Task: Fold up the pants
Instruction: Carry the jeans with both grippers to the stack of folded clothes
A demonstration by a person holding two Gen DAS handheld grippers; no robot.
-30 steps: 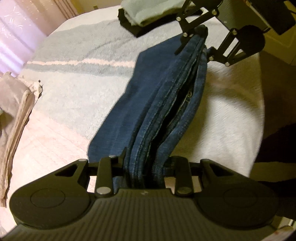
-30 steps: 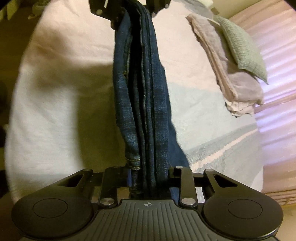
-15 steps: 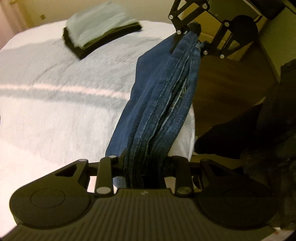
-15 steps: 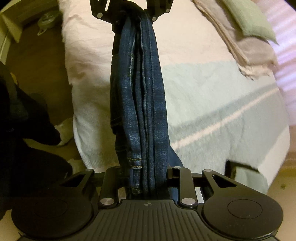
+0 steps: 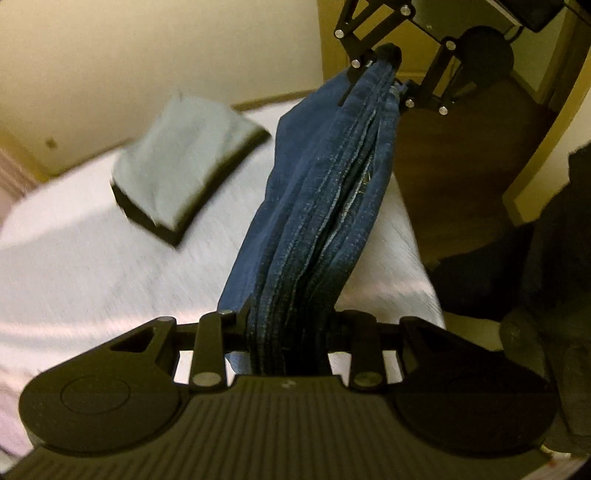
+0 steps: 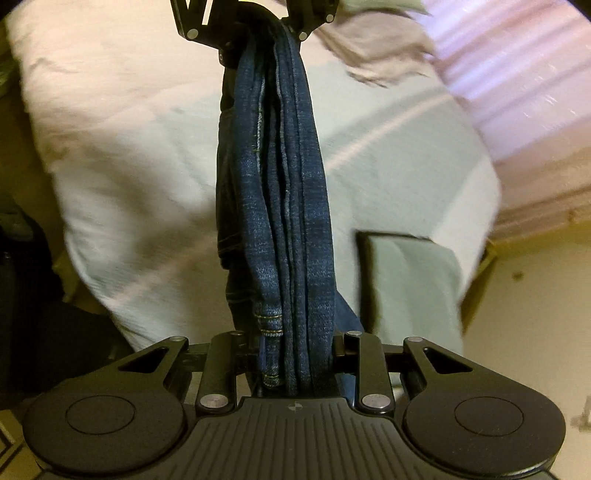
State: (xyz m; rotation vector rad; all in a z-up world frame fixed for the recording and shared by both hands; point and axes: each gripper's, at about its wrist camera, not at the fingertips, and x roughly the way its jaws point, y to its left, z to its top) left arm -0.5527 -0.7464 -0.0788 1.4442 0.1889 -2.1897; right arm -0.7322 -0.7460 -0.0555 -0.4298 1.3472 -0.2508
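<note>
Folded dark blue jeans (image 5: 317,206) hang in the air as a thick bundle of layers, stretched between my two grippers above the bed. My left gripper (image 5: 288,332) is shut on one end of the bundle. At the far end, in the left wrist view, my right gripper (image 5: 388,70) clamps the other end. In the right wrist view the jeans (image 6: 284,192) run from my right gripper (image 6: 295,350), shut on them, up to my left gripper (image 6: 258,33). A hem with tan stitching shows near the right gripper's jaws.
The bed (image 5: 92,266) has a white and pale striped cover. A folded stack of pale green and black clothes (image 5: 184,162), also (image 6: 410,280), lies on its corner. Folded beige linen (image 6: 373,48) lies at the other end. Wooden floor (image 5: 461,155) and a dark shape (image 5: 554,258) flank the bed.
Both grippers have swung with the jeans toward the bed corner that holds the folded stack; the stack now appears nearer in both views. Both grips are unchanged.
</note>
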